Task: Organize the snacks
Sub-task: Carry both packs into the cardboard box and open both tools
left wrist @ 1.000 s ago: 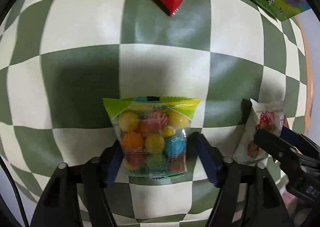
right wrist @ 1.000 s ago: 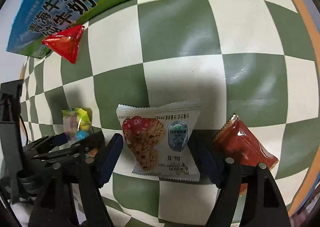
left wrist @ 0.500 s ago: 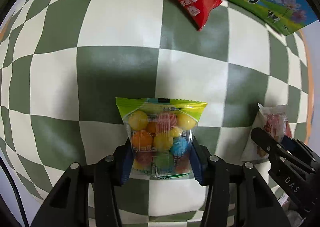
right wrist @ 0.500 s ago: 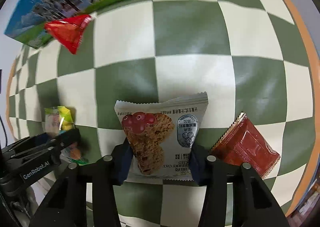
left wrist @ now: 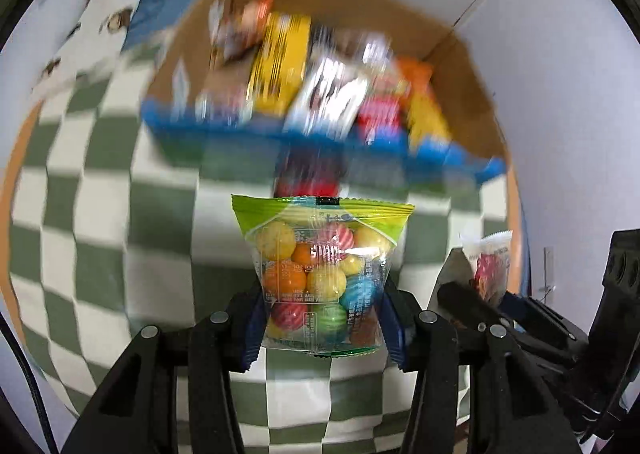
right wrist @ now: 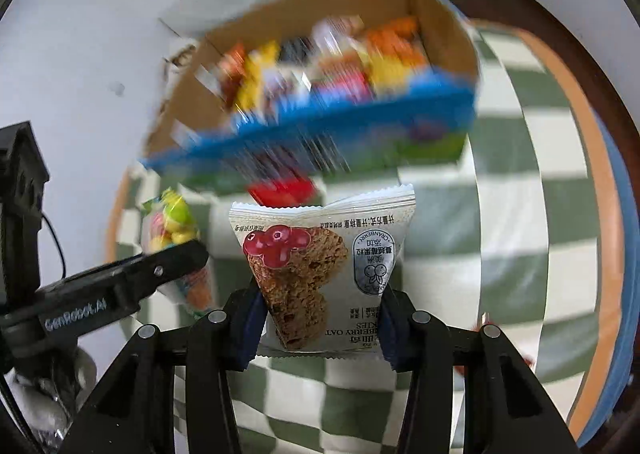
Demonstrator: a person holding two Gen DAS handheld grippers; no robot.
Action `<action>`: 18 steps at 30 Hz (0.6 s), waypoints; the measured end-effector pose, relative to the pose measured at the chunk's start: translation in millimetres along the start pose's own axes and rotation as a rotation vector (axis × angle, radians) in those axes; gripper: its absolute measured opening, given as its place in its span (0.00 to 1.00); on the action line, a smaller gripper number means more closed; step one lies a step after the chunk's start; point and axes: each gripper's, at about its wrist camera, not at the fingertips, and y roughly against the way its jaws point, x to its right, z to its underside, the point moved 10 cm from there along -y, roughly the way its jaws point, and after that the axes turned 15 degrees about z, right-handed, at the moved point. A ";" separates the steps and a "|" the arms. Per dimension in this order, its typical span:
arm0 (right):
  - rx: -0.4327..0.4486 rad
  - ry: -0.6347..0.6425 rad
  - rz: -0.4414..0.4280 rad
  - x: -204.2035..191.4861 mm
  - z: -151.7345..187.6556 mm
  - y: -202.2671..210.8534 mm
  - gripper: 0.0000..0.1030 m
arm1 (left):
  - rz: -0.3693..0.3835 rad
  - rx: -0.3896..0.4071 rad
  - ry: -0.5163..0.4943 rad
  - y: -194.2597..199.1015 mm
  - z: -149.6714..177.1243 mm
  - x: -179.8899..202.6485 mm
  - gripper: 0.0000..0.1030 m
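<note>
My left gripper point(left wrist: 322, 328) is shut on a clear candy bag point(left wrist: 322, 274) with a green top, full of coloured balls, held above the checked cloth. My right gripper point(right wrist: 320, 328) is shut on a white cranberry oat cookie packet point(right wrist: 320, 270), also lifted. Ahead stands an open cardboard box point(left wrist: 320, 66) with a blue-green front, blurred, holding several snack packs. A red packet point(left wrist: 306, 184) lies on the cloth in front of the box. The right gripper with its packet point(left wrist: 490, 270) shows at the right of the left wrist view; the left gripper with its candy bag point(right wrist: 174, 230) shows at the left of the right wrist view.
A green-and-white checked tablecloth point(left wrist: 100, 254) covers a round table with an orange rim point(right wrist: 596, 214). A white cloth with brown prints point(left wrist: 92, 30) lies at the far left. White walls stand behind the box. A red packet edge point(right wrist: 520, 358) lies low right.
Both grippers closed on their packets, then lifted them off the cloth and tilted upward. The box with its snacks has come into view ahead, blurred by the motion.
</note>
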 end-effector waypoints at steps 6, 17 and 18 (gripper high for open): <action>0.071 0.010 0.017 -13.3 -87.6 10.4 0.48 | -0.059 0.030 -0.057 18.8 -79.8 2.7 0.45; -0.014 0.055 0.163 -5.7 -186.5 -63.5 0.48 | -0.132 -0.068 0.046 -44.2 -179.0 -64.1 0.45; -0.021 0.060 0.172 -5.5 -189.0 -69.4 0.49 | -0.134 -0.075 0.053 -50.1 -180.9 -69.1 0.45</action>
